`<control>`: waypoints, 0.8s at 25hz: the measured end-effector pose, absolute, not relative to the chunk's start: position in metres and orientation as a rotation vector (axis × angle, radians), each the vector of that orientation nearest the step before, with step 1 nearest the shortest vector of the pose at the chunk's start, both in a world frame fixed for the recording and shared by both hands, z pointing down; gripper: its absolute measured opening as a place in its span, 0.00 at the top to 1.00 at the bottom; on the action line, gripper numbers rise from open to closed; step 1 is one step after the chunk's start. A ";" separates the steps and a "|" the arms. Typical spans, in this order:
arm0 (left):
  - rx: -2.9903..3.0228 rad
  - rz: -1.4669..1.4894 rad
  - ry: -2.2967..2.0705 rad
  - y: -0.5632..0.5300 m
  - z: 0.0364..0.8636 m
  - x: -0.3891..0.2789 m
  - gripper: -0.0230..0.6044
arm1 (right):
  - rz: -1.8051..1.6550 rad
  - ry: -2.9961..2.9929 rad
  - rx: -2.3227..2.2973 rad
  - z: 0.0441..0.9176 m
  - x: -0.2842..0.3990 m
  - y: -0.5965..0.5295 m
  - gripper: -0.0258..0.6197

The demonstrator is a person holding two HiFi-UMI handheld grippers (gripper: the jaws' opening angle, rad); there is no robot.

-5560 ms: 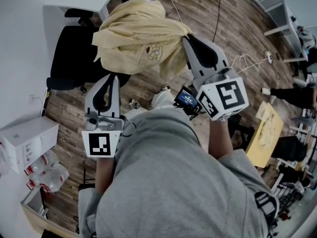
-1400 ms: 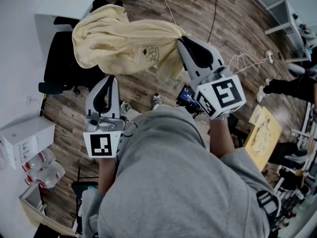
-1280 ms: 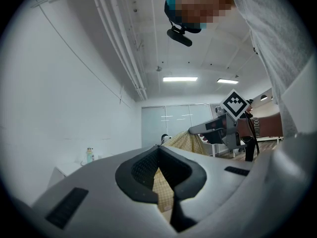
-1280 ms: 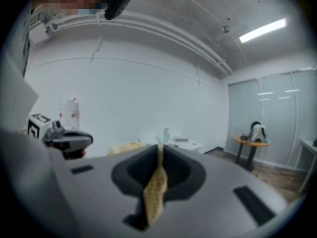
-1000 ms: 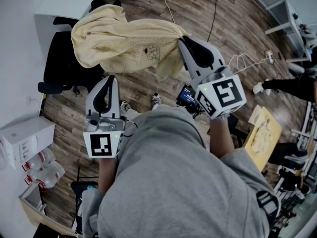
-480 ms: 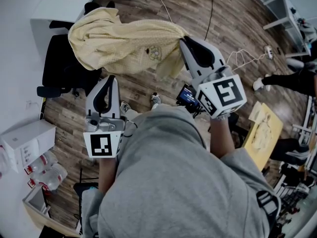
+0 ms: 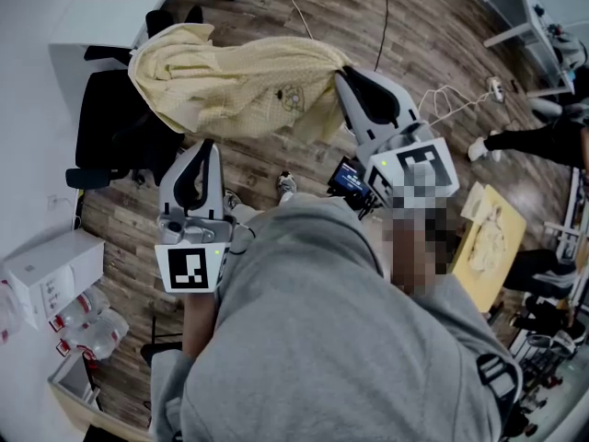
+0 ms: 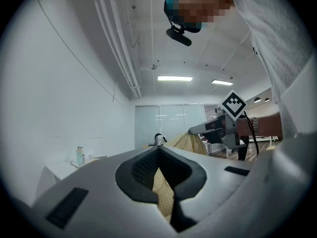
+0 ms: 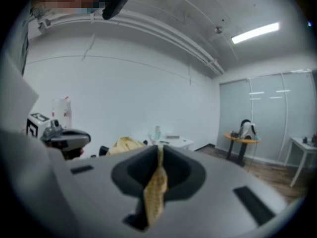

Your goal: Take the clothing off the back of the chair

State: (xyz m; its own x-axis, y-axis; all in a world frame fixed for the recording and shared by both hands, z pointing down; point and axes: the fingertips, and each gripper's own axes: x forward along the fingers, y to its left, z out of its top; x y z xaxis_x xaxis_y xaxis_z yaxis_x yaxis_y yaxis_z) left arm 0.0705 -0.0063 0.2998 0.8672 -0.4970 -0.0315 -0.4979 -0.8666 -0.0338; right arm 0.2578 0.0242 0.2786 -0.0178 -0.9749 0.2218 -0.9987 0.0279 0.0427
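We find the yellow clothing drawn out from its earlier bunch, slung between left hand-held gripper and right hand-held gripper, both clamped on it. We judge it clear of the chair.

The clothing stretches between the right tongs, which grip its right end, and the left tongs, which grip its near edge. Under its left part stands the chair, just before the desk. Nearer, on the floor and left of the left tongs, lies a box, with bottles beside it.
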 end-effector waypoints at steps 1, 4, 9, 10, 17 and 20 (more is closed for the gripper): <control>-2.998 0.037 0.791 -0.006 0.299 0.072 0.91 | 0.191 -2.108 2.063 0.279 0.258 0.025 0.89; -3.003 0.039 0.773 -0.004 0.299 0.076 0.91 | 0.200 -2.105 2.068 0.280 0.260 0.027 0.89; -3.006 0.013 0.761 -0.001 0.302 0.079 0.91 | 0.213 -2.086 2.063 0.285 0.264 0.031 0.89; -3.007 0.016 0.760 -0.001 0.302 0.080 0.91 | 0.216 -2.079 2.055 0.288 0.263 0.031 0.89; -3.018 0.013 0.743 -0.003 0.304 0.082 0.91 | 0.236 -2.013 2.043 0.303 0.267 0.037 0.89; -3.026 0.010 0.721 -0.004 0.305 0.085 0.91 | 0.237 -1.988 2.077 0.301 0.275 0.041 0.89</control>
State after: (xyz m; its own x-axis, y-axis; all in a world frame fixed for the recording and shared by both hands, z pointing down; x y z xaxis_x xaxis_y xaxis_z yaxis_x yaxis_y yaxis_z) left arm 0.0849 -0.0040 0.3050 0.8925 -0.4507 -0.0137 -0.4510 -0.8921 -0.0288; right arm 0.2755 0.0409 0.3007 0.0527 -0.9552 0.2914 -0.9969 -0.0333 0.0712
